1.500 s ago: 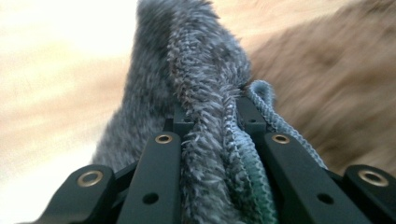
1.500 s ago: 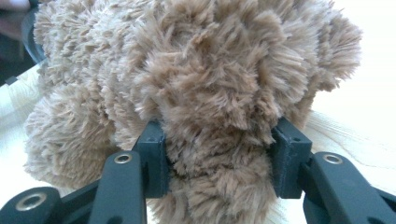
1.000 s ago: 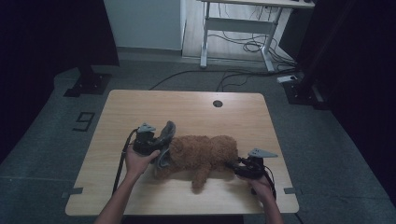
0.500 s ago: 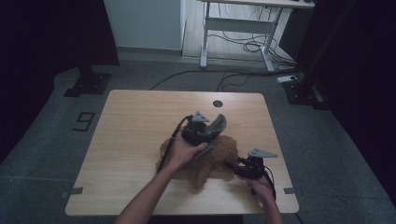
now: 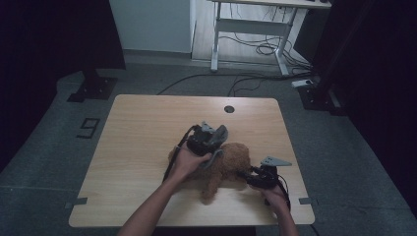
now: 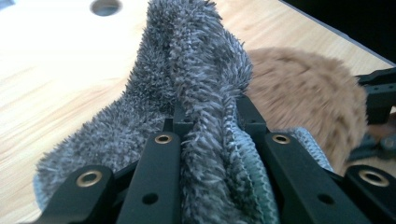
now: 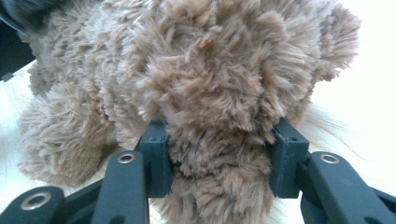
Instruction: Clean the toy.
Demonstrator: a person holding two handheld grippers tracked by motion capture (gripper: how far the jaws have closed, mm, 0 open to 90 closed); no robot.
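Dim floor and cables ring the wooden table [image 5: 147,128], where a brown plush toy [image 5: 231,164] lies near the front edge; the right gripper [image 7: 217,163] pinches a tuft of its fur, the left gripper [image 6: 210,135] is clamped on a grey fuzzy cloth [image 6: 196,70] above the toy's back; a hard wipe could tug the fur free and drag the toy off the edge.

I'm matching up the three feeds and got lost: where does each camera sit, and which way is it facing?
High view: above the person's side, looking forward and down on the table; both forearms enter from below.
Left gripper view: rides the left gripper, looking along jaws clamped on a grey cloth.
Right gripper view: rides the right gripper, jaws pinching the brown plush toy.
Shared: the plush toy and wooden tabletop appear in all three views.
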